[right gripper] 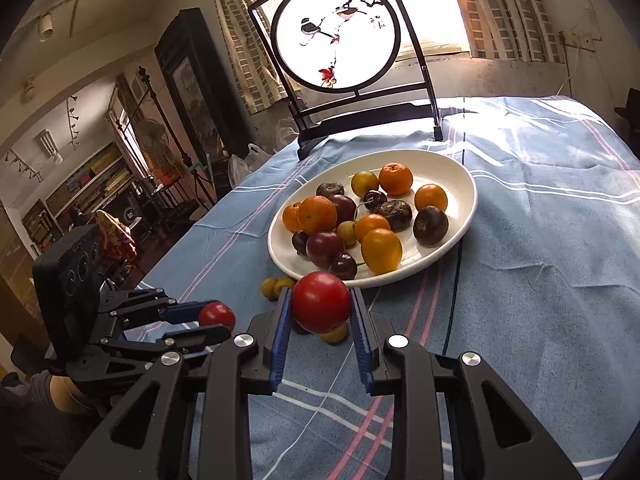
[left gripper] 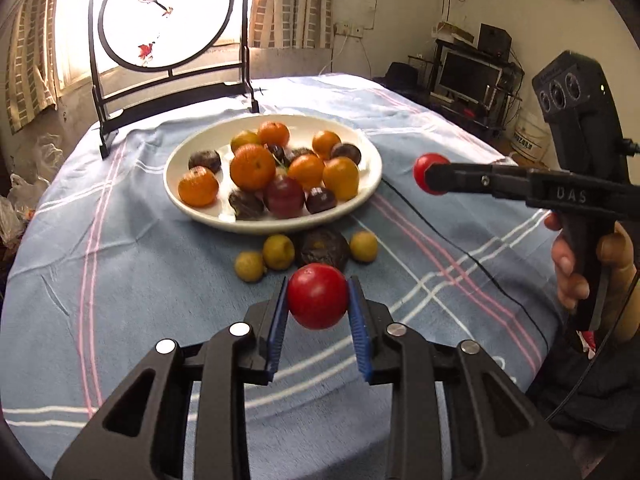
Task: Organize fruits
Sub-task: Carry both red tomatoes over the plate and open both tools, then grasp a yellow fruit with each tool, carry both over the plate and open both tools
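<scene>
My left gripper (left gripper: 318, 296) is shut on a red tomato (left gripper: 317, 295) and holds it above the blue cloth, in front of the white plate (left gripper: 176, 196). My right gripper (right gripper: 321, 303) is shut on a second red tomato (right gripper: 321, 301), held above the cloth at the plate's near edge. Each gripper shows in the other's view: the right gripper (left gripper: 430, 174) with its tomato right of the plate, the left gripper (right gripper: 214, 318) with its tomato at lower left. The plate (right gripper: 460, 172) holds several oranges, dark plums and yellow fruits.
Three small yellow fruits (left gripper: 279, 251) and a dark wrinkled fruit (left gripper: 322, 247) lie on the cloth in front of the plate. A black-framed round screen (left gripper: 168, 12) stands behind the plate. A thin black cable (left gripper: 440, 232) crosses the cloth on the right.
</scene>
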